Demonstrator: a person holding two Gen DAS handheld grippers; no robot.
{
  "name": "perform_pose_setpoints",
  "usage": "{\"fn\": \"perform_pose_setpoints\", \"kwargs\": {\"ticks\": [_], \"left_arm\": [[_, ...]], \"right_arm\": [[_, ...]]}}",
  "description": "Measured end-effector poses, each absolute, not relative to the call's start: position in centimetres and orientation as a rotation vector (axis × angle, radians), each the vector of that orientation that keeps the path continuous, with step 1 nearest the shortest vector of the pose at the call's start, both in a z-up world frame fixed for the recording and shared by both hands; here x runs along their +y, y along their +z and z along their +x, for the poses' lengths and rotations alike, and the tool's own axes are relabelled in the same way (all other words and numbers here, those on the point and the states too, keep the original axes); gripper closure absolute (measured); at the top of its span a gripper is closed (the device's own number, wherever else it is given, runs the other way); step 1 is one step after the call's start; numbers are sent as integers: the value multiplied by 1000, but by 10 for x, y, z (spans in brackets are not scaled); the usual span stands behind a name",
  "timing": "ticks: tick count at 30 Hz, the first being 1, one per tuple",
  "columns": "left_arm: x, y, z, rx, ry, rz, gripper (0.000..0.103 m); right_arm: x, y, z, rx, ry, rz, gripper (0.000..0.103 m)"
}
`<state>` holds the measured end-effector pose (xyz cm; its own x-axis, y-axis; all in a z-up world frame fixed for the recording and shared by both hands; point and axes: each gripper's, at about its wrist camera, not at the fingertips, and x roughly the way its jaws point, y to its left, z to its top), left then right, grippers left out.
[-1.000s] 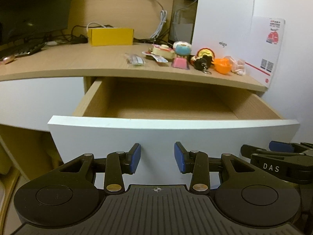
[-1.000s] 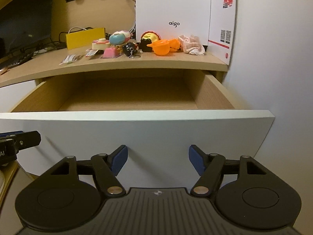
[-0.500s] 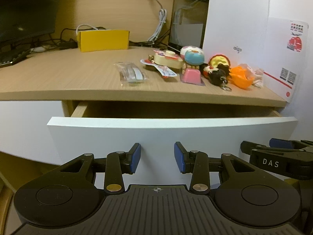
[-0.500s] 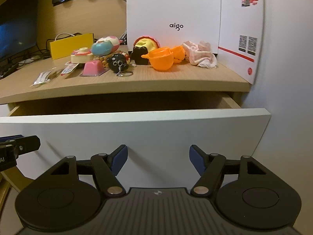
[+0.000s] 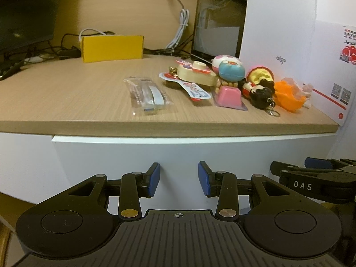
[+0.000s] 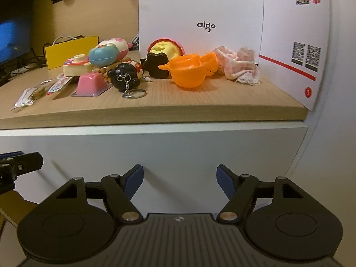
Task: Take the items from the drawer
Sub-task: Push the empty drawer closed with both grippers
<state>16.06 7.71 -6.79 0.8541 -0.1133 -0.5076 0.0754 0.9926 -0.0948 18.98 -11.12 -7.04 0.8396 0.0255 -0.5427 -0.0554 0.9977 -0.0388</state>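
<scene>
two black grippers with blue pads face the white drawer front (image 5: 178, 153), which sits flush under the edge of the light wooden desk top (image 5: 73, 102) with no gap showing. the left gripper (image 5: 179, 179) has its fingers apart with nothing between them, pads close to the drawer face. the right gripper (image 6: 180, 181) stands wider, also empty, and shows at the right edge of the left wrist view.

the task's things lie in a cluster on the desk top, toward its right end. from left to right: a clear plastic packet with a white strip inside (image 5: 148, 94), a cream round toy with a red and white top (image 5: 197, 73), a pink block in a clear blister pack (image 6: 91, 85), a light blue and pink egg-shaped toy (image 6: 109, 52), a black round figure on a metal key ring (image 6: 125, 76), a yellow and black figure lying on its side (image 6: 162, 55), an orange plastic cup (image 6: 188, 73) and a crumpled pink and white cloth (image 6: 239, 65). behind them stands a white box printed "aigo" (image 6: 200, 17). a yellow cardboard box (image 5: 112, 47) sits farther back on the left, with cables around it.
</scene>
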Motion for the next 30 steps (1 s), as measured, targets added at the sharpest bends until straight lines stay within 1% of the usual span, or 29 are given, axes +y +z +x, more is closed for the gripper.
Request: {"fn": "perform_pose_setpoints", "kwargs": {"ticks": [2, 4, 8, 11, 13, 14, 15, 18, 23, 30], "left_arm": [[78, -68, 166, 540, -102, -74, 61], [77, -69, 167, 549, -103, -78, 61], [74, -73, 171, 578, -100, -94, 59], [67, -75, 173, 598, -106, -115, 45], [58, -79, 176, 605, -127, -108, 24], [52, -81, 178, 611, -139, -99, 22], [48, -82, 179, 617, -144, -98, 22], [41, -70, 170, 599, -127, -107, 29], [37, -33, 116, 615, -87, -90, 29], [33, 38, 15, 688, -32, -101, 29]], "right_arm": [[-110, -71, 195, 573, 41, -52, 30], [-110, -72, 199, 586, 53, -48, 25], [-110, -74, 199, 587, 70, -57, 25], [-121, -67, 190, 584, 54, -27, 25], [-129, -64, 180, 592, 41, -16, 25], [-134, -62, 174, 596, 35, -11, 25], [-141, -60, 167, 606, 29, -6, 25], [-157, -52, 149, 640, 16, 9, 25], [-176, -25, 109, 687, 24, 66, 25], [-188, 48, 36, 763, 94, 117, 22]]}}
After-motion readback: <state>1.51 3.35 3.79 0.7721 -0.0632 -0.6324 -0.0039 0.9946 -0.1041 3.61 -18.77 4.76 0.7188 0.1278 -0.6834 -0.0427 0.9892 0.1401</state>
